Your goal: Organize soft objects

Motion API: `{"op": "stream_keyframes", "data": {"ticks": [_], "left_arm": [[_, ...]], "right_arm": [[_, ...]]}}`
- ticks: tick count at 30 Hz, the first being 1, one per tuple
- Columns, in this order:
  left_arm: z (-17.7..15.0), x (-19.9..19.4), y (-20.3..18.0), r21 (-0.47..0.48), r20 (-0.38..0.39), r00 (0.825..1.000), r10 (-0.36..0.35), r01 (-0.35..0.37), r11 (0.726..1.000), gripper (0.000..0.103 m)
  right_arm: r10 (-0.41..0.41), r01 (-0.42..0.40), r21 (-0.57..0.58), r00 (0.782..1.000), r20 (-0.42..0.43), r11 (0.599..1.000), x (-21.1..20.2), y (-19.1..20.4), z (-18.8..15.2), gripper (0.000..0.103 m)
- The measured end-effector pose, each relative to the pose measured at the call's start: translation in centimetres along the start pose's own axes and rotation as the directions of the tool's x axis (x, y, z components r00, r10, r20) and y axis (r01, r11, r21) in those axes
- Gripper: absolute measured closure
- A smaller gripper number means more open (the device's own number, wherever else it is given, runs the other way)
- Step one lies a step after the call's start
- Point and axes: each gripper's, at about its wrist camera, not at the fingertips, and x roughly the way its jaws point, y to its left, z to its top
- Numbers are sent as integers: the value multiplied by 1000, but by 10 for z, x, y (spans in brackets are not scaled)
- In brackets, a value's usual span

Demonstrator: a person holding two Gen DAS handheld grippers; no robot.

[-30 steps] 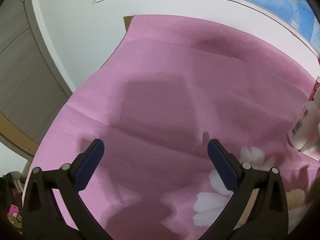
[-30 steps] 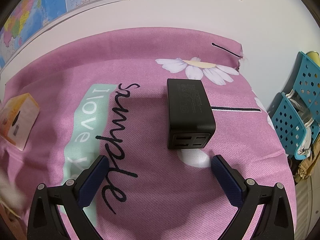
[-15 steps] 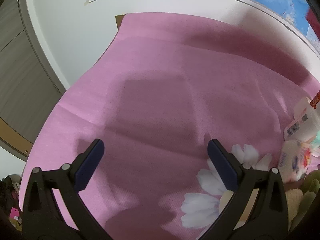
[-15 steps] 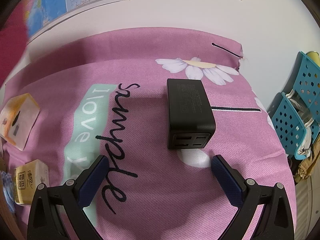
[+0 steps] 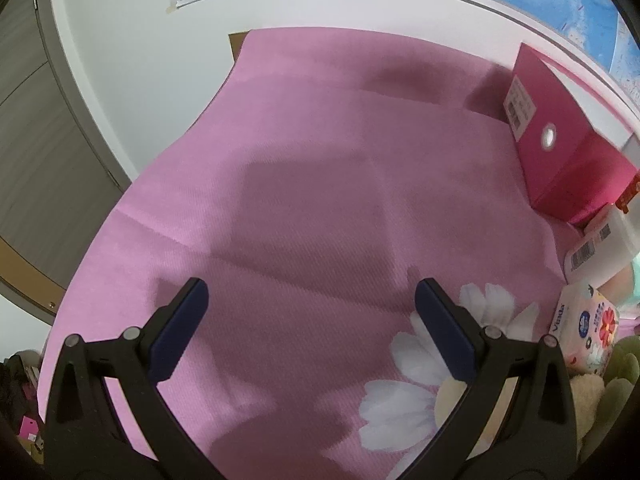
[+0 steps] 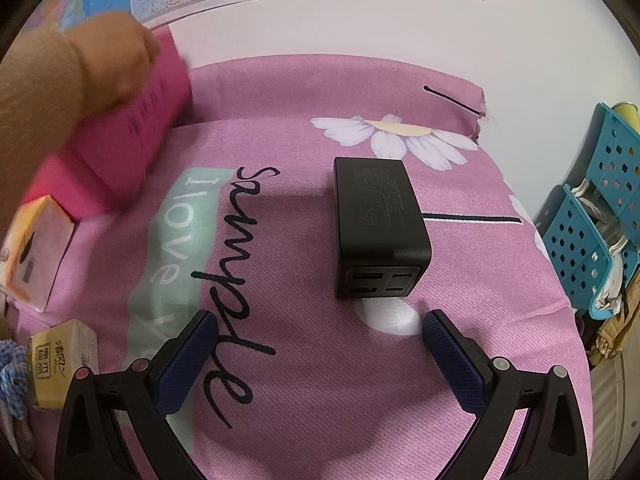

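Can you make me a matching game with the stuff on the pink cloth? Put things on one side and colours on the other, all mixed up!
Things:
1. charger block
2. big box
3. small tissue pack
4. daisy print

Colours:
A. white petals
B. black
C. yellowish tan
D. hot pink

Right pairs: 1-B, 2-D, 3-C, 4-A

The left tool and the right tool are both open and hold nothing.
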Motion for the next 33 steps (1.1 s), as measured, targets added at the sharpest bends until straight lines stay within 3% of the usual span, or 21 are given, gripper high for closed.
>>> {"op": "stream_keyframes", "data": {"ticks": [21,33], "left_arm": [[-7,-19,-19,52,32,998,-63,61,997,0],[-18,-49,-32,87,88,992,-95,87,992,0]], "right_arm": [[-1,1,0,1000,1,1000,1,0,0,0],[-2,2,1,1000,2,1000,0,0,0,0]]}}
